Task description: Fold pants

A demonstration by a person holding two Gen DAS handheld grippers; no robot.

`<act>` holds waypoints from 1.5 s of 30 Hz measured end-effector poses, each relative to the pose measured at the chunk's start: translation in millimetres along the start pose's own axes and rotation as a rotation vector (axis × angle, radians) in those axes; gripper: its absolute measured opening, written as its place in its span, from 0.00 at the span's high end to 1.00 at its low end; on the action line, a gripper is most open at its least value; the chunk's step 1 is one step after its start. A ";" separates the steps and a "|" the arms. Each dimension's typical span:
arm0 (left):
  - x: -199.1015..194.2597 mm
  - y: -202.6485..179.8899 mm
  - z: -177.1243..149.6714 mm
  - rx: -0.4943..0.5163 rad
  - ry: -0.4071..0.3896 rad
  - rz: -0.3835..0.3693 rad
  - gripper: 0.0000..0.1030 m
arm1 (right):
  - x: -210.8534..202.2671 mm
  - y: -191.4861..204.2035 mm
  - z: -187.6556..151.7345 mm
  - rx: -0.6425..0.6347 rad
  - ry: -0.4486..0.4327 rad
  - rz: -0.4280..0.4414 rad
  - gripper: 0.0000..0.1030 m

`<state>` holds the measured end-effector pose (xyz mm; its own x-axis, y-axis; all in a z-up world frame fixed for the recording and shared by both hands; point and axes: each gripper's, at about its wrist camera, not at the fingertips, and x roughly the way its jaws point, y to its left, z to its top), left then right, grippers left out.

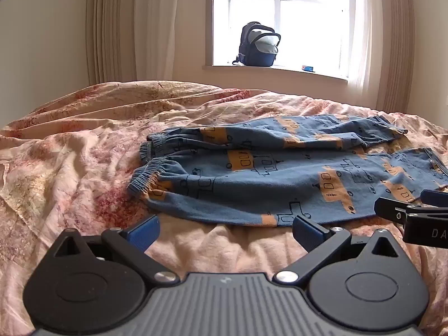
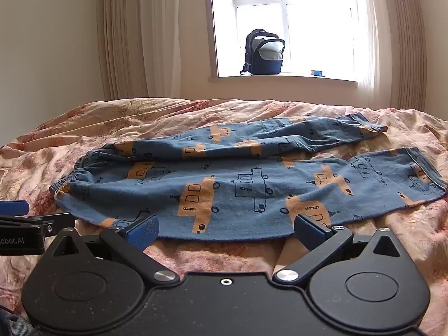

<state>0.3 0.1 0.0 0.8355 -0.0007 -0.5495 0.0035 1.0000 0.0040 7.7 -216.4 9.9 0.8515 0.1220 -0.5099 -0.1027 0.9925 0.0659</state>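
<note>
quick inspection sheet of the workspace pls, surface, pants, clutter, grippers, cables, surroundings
surface: bed with a rumpled pink floral cover
job's things: blue pants lying flat, waistband left, legs spread to the right, not yet folded
clutter: nothing seen on the bed
grippers: left gripper and right gripper both open, at the pants' near edge, holding nothing
cables: nothing seen
surroundings: backpack on the windowsill, curtains at both sides

Ahead of me, a rumpled pink floral bedspread [image 1: 84,154] covers the bed. Beyond its far edge, a dark blue backpack [image 1: 259,45], top flap open, stands on the windowsill [image 1: 322,73]. A small blue object [image 1: 308,68] lies near the sill's right end. Cream curtains [image 1: 120,28] flank the window [image 1: 282,19].
</note>
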 end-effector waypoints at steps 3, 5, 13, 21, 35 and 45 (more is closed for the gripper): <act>0.1 -0.1 0.0 0.001 -0.001 0.001 0.00 | 0.4 -0.1 0.1 0.002 0.002 0.001 0.00; -0.3 -0.1 -0.1 0.000 -0.002 0.000 0.00 | 0.5 -0.1 0.1 0.002 0.002 0.002 0.00; 0.4 -2.2 0.6 -0.002 -0.001 -0.001 0.00 | 0.6 0.0 0.0 0.003 0.003 0.001 0.00; 0.7 -1.2 0.7 -0.004 0.000 -0.001 0.00 | 0.5 -0.6 0.0 0.005 0.006 0.003 0.00; 1.3 -0.2 0.3 -0.005 0.000 -0.003 0.00 | 0.8 -0.7 -0.1 0.007 0.008 0.004 0.00; 1.3 0.1 0.2 -0.006 0.000 -0.003 0.00 | 1.4 -1.1 0.0 0.008 0.010 0.004 0.00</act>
<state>1.5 0.2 -0.5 0.8357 -0.0039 -0.5492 0.0026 1.0000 -0.0031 8.9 -217.3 9.1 0.8461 0.1261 -0.5178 -0.1021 0.9920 0.0746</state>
